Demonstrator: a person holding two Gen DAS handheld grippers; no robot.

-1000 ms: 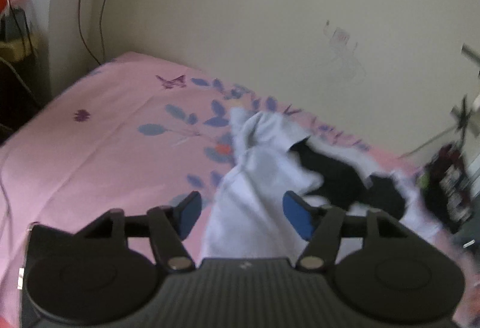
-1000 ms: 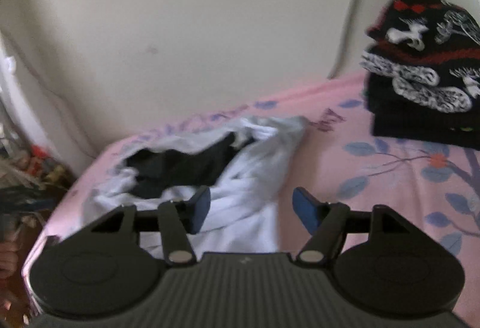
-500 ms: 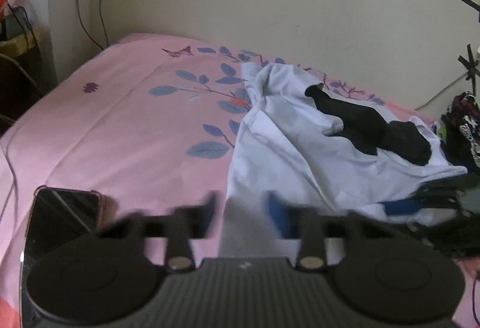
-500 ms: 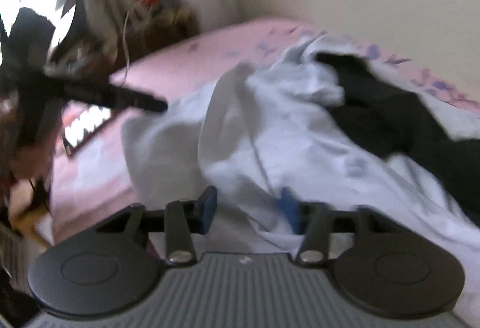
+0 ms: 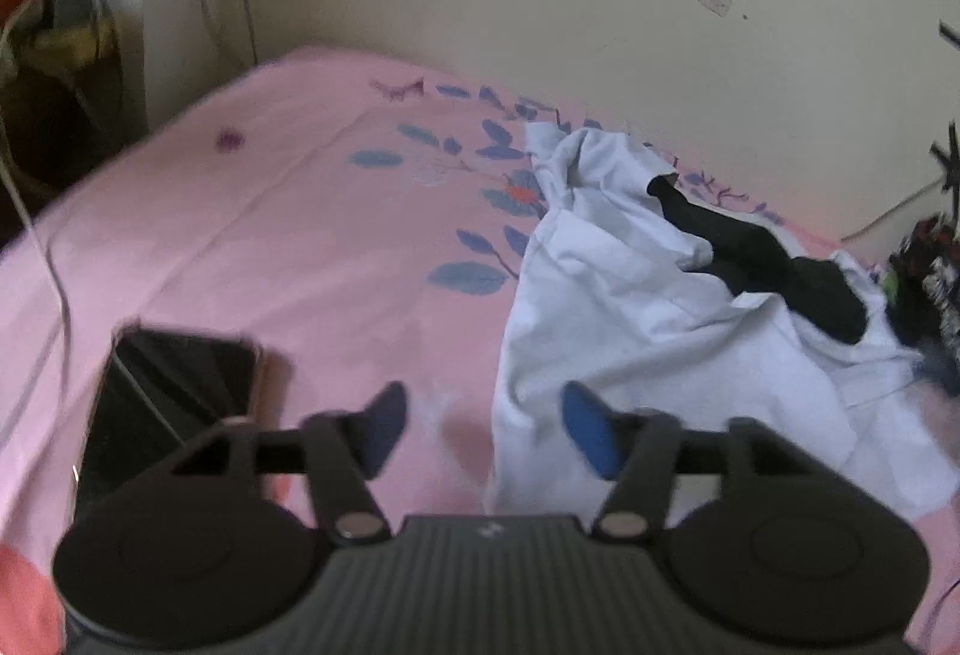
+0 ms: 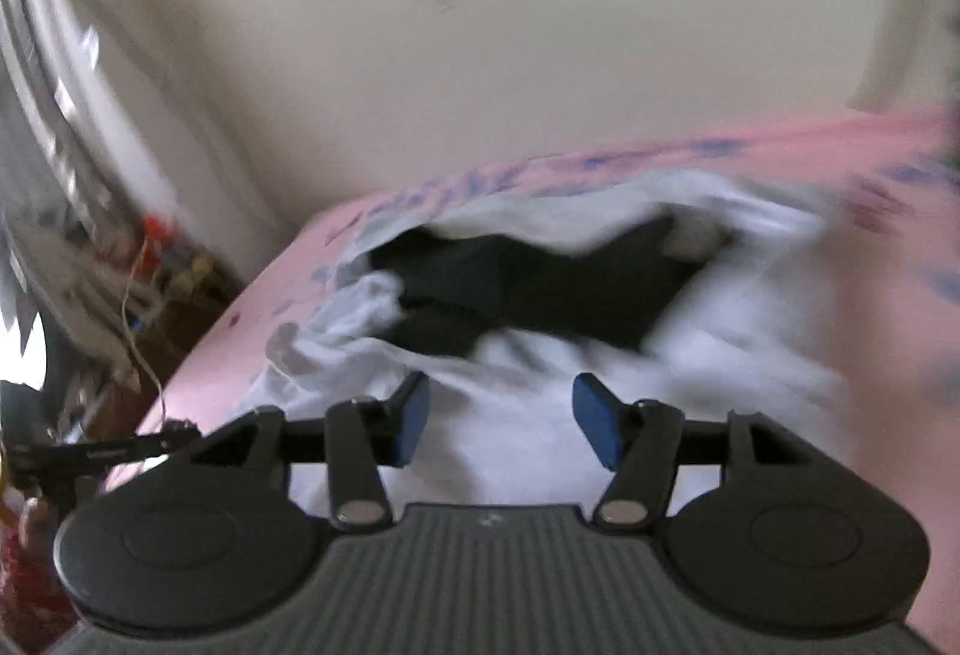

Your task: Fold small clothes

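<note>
Opening, left view: the left gripper (image 5: 483, 430) has spread its jaws wide again after narrowing half a second ago, and they hold nothing.
Left position: it hangs over the near edge of the white garment (image 5: 648, 331), one blue pad over cloth, the other over bare sheet.
Garment, left view: crumpled on the bed (image 5: 288, 211), right of centre, with a black garment (image 5: 774, 265) lying in its folds; it sits much where it did a moment back.
Meaning: no fold made yet; I judge this a line-up for a grab at the near hem.
Surface, left view: pink sheet with blue leaf print, a dark phone (image 5: 174, 385) lying near the gripper on its left, cream wall behind, cables down the corner.
Right view: the right gripper (image 6: 501, 421) has swung round from the bedside clutter to face the wall, and its jaws stand wider than half a second ago, gripping nothing.
Right position: poised above the white cloth, black garment just beyond the pads.
Room, right view: heavy motion blur; clutter and wires off the bed's left edge, plain wall ahead.
Task read: both tools free, the heap unsorted, work barely begun.
</note>
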